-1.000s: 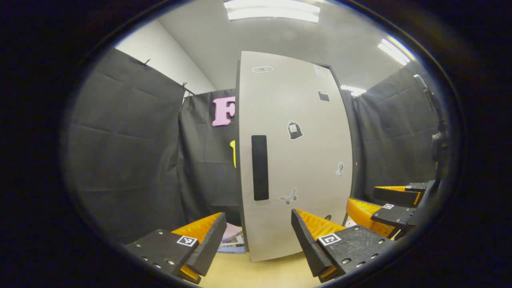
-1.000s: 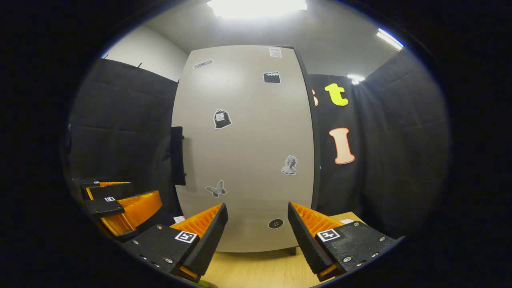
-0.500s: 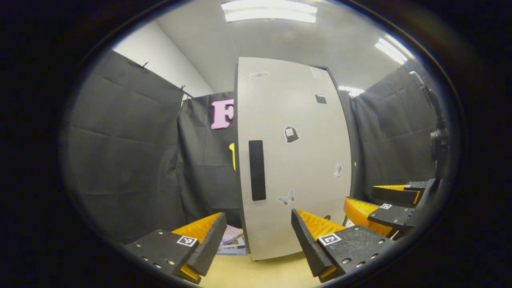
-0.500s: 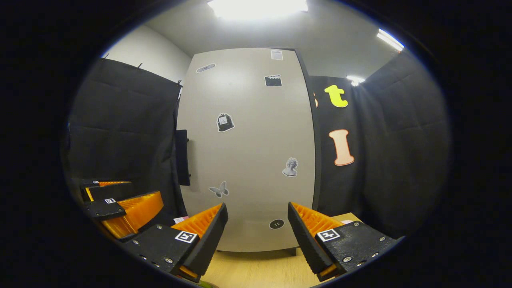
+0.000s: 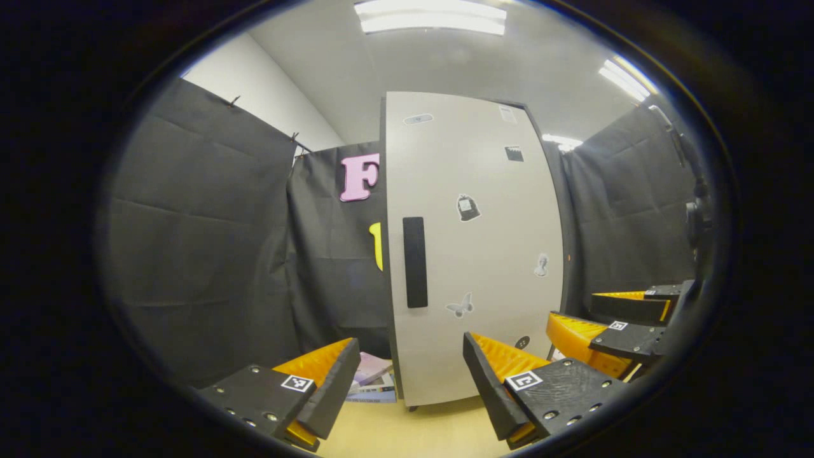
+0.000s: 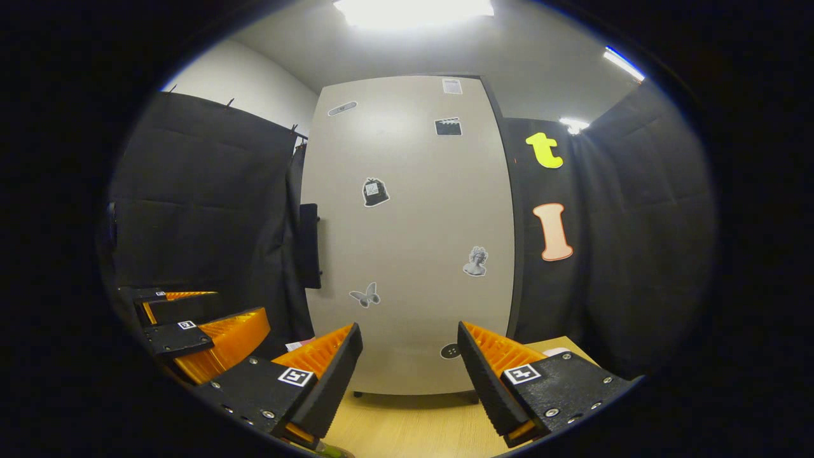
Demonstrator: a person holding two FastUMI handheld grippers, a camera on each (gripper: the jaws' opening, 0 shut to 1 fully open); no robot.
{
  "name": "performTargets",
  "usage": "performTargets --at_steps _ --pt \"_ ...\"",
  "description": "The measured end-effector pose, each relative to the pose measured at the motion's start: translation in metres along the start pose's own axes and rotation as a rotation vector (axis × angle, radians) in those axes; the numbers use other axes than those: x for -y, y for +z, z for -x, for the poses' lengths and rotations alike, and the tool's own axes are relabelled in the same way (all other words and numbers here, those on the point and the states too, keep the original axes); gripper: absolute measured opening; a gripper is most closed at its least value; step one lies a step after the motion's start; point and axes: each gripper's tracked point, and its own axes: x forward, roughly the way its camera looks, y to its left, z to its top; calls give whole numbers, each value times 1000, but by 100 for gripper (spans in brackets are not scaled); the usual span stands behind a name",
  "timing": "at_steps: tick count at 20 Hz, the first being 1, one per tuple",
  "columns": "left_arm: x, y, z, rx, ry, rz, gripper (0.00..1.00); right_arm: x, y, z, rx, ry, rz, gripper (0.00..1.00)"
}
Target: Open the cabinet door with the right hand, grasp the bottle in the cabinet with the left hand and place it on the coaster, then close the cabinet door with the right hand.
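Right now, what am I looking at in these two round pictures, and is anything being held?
No robot here: a person holds a two-finger gripper in each hand, each with its own fisheye camera. The left gripper view looks past the left gripper at a tall pale grey cabinet door with a black bar handle and small stickers. The right gripper view shows the right gripper before the same door, which looks shut. Both stand open, holding nothing. Below is a light wooden table, with some booklets beside the cabinet.

Cabinet door: smooth matt panel, paper-like stickers; handle matt black; tabletop light wood grain; booth wall creased cloth
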Motion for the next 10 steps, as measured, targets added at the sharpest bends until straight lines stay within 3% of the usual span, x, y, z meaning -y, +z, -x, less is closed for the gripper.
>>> performTargets --at_steps 10 --pt "1 -1 -9 -6 -19 9 96 -9 6 -7 13 11 -17 93"
